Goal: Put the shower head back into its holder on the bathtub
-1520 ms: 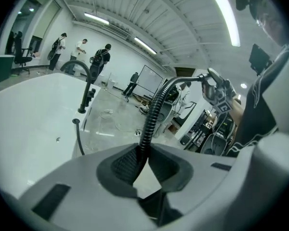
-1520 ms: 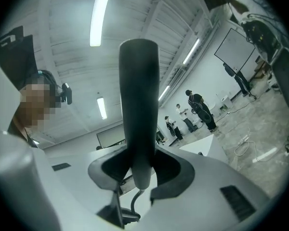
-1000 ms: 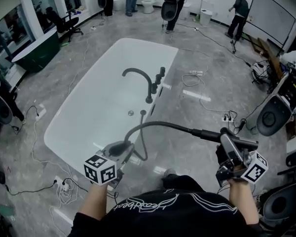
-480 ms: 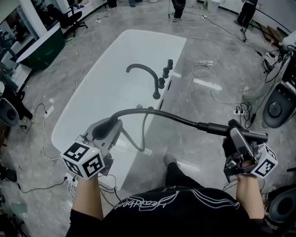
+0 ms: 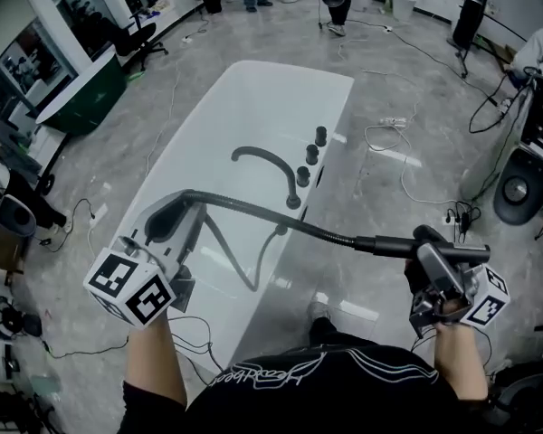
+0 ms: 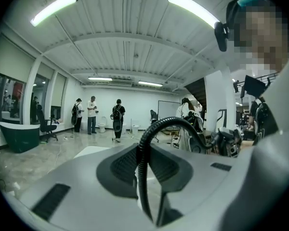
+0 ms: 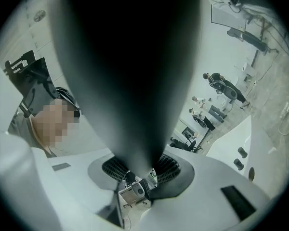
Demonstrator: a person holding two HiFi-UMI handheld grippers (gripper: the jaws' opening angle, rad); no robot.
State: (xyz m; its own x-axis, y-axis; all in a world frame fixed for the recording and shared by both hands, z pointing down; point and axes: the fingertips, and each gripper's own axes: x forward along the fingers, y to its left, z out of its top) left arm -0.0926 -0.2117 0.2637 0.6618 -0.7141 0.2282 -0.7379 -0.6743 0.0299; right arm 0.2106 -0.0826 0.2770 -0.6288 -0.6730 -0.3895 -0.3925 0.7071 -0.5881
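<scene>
Dark-green oval tub (image 5: 77,93) stands at the far left on the grey marbled floor (image 5: 407,80), well apart from everything else.

Next comes the left gripper (image 5: 172,215), raised over the near left side of the white freestanding bathtub (image 5: 253,98). Its own view shows the left gripper (image 6: 143,173) with the jaws closed narrowly on the black ribbed metal hose (image 6: 143,143), which stands between the pads and arches up and to the right. In the head view, one run of the hose (image 5: 271,217) stretches from these jaws across the tub's near rim to the right. A second run hangs in a loop below them, inside the tub.

Along the tub's right rim sits the black curved faucet spout (image 5: 267,158), and just beside it is a row of three black round knobs (image 5: 312,155).

Further right, the black handheld shower head (image 5: 394,243) lies roughly level in the air, outside the tub and above the floor, with the hose joined to its left end. The right gripper (image 5: 432,259) clamps its handle. In the right gripper view, the jaws of the right gripper (image 7: 137,170) stand fairly wide with the pads pressed on the shower head (image 7: 135,81), a large dark blur filling the middle.

White cables (image 5: 389,143) lie on the floor to the right of the tub.
</scene>
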